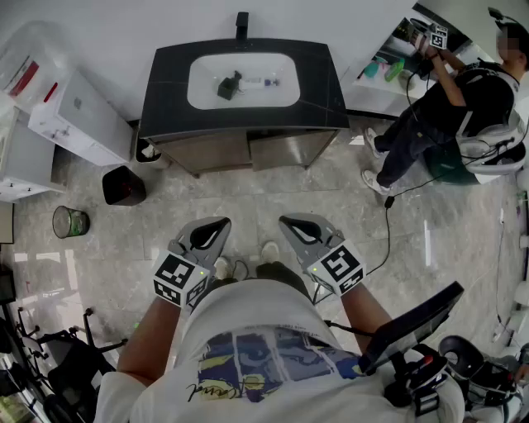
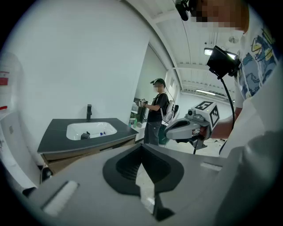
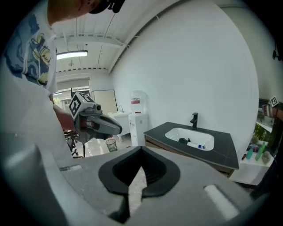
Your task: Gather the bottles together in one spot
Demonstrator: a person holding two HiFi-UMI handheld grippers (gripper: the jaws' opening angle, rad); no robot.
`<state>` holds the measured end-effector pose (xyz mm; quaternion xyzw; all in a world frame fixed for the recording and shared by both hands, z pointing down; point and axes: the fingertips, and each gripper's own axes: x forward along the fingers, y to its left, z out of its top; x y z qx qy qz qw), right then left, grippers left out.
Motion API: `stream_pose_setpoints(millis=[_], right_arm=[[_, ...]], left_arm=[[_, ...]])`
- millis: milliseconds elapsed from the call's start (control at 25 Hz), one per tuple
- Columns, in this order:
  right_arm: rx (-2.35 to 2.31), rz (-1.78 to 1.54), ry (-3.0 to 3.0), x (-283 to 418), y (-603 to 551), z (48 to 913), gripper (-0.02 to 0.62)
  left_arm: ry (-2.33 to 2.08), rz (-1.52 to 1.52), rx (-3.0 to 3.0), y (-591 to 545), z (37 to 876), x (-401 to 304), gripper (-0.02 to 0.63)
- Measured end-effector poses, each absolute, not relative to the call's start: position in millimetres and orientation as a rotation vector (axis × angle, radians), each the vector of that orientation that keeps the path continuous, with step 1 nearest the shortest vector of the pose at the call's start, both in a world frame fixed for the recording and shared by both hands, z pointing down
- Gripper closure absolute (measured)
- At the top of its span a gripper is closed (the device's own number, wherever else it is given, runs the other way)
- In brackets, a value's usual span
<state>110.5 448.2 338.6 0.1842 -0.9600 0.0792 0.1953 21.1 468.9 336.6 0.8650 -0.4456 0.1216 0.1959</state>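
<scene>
A dark bottle (image 1: pixel 229 85) and a clear bottle with a blue cap (image 1: pixel 263 82) lie in the white basin (image 1: pixel 202 92) of a dark vanity at the top of the head view. Both also show in the left gripper view, dark bottle (image 2: pixel 85 135), and in the right gripper view, clear bottle (image 3: pixel 197 145). My left gripper (image 1: pixel 213 227) and right gripper (image 1: pixel 291 221) are held close to my body, far from the sink. Both are shut with nothing between the jaws. More bottles (image 1: pixel 382 68) stand on a white shelf at the right.
A black faucet (image 1: pixel 241 23) rises behind the basin. Another person (image 1: pixel 450 107) works at the shelf on the right, with a cable (image 1: pixel 388 231) trailing over the floor. A black bin (image 1: pixel 124 185), a small basket (image 1: pixel 70 221) and a white dispenser (image 1: pixel 70 116) stand at the left.
</scene>
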Motion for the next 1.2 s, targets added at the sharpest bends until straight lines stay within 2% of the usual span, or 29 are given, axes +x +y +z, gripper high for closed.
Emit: stream_pose_setpoints(millis=[240, 520, 800, 840, 880, 960, 1200], right_arm=[[0.444, 0.218, -2.666, 157, 423, 347, 0.597], [0.412, 0.256, -2.681, 172, 390, 362, 0.597], [0.520, 0.313, -2.660, 153, 337, 372, 0.588], [0.530, 0.318, -2.650, 147, 328, 374, 0.541], [0.543, 0.320, -2.643, 140, 319, 374, 0.534], [0.577, 0.310, -2.629, 125, 300, 372, 0.532], [0.659, 0.306, -2.604, 58, 246, 366, 0.532]], left_arm=[[-1.268, 0.314, 2.423, 433, 333, 81, 0.606], [-1.316, 0.352, 2.391, 403, 341, 96, 0.606], [-1.301, 0.327, 2.374, 355, 351, 62, 0.604], [-1.290, 0.319, 2.379, 344, 353, 56, 0.602], [-1.276, 0.311, 2.384, 333, 354, 49, 0.579], [-1.246, 0.302, 2.403, 309, 356, 33, 0.548], [-1.194, 0.325, 2.439, 243, 359, -35, 0.543]])
